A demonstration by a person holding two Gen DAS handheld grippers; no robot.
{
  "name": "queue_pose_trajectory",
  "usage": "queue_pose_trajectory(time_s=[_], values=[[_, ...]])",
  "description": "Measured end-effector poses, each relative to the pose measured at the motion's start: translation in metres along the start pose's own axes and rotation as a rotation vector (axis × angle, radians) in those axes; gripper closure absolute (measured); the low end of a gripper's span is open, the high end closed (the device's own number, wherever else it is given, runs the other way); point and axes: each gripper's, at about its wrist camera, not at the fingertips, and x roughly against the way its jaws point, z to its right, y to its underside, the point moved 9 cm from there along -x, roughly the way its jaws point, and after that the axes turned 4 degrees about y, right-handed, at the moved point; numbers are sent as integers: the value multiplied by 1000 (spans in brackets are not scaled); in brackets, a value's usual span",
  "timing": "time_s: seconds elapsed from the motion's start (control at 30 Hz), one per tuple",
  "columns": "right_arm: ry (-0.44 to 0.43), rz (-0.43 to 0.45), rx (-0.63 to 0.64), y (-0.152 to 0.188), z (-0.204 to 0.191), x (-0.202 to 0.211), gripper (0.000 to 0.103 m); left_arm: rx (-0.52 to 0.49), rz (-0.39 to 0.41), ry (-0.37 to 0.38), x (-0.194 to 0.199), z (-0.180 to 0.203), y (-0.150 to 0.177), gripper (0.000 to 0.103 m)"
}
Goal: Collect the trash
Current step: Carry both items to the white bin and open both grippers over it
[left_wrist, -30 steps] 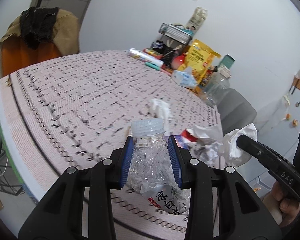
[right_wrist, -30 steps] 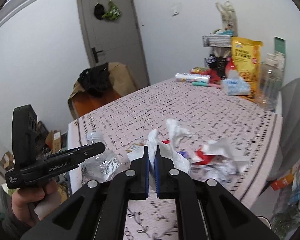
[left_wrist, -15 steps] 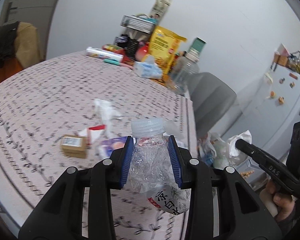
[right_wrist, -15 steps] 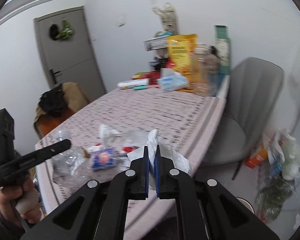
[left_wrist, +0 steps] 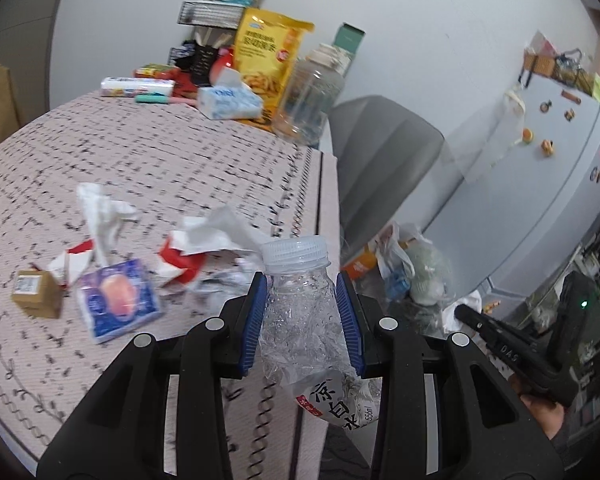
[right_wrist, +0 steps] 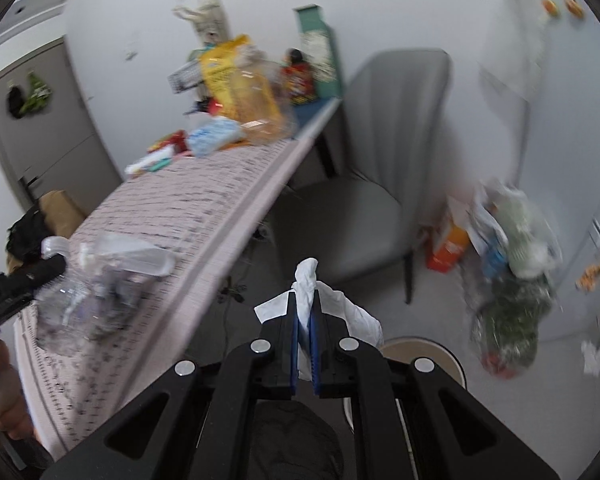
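My left gripper [left_wrist: 302, 322] is shut on a crushed clear plastic bottle [left_wrist: 304, 320] with a white cap, held above the table's near right corner. My right gripper [right_wrist: 305, 320] is shut on a crumpled white tissue [right_wrist: 340, 312], off the table's right side over the floor. It also shows in the left wrist view [left_wrist: 466, 314], with the tissue [left_wrist: 464, 306]. On the pink patterned table [left_wrist: 180, 160] lie crumpled tissues [left_wrist: 100, 208], a red and white wrapper [left_wrist: 188, 256], a blue packet [left_wrist: 116, 300] and a small brown box [left_wrist: 34, 294].
A grey chair [right_wrist: 380, 152] stands by the table's right side. Bags of rubbish [right_wrist: 508, 264] sit on the floor against the fridge [left_wrist: 540, 168]. A round stool or bin rim [right_wrist: 420, 354] lies below my right gripper. Snack bag, jar and tissue pack stand at the table's far end.
Both grippers have swung right with their loads. The right one has left the table and now hangs over the floor by the chair; the left view now reaches the table's right edge.
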Motion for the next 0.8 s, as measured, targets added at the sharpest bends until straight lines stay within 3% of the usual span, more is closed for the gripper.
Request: queue_pose_trajectory(time_s=[0.27,0.57,0.6,0.67,0.8], values=[[36,-49,-91,31,61,-32,97,-67,-63,15,-41,44,2,67],[33,-97,-182,64,108,-80,92,-132,-176,23,-97,84,28,67],[30,-101,-193,67,113,-84,89,-136,-185,23,-101,87,30,67],[10,-109,-237,76,124,-93,48,-146,-203,23,-109,93,34,67],[-1,-117,-291,90,143,-101,44,-173,-249,27,-133,109,46,67]])
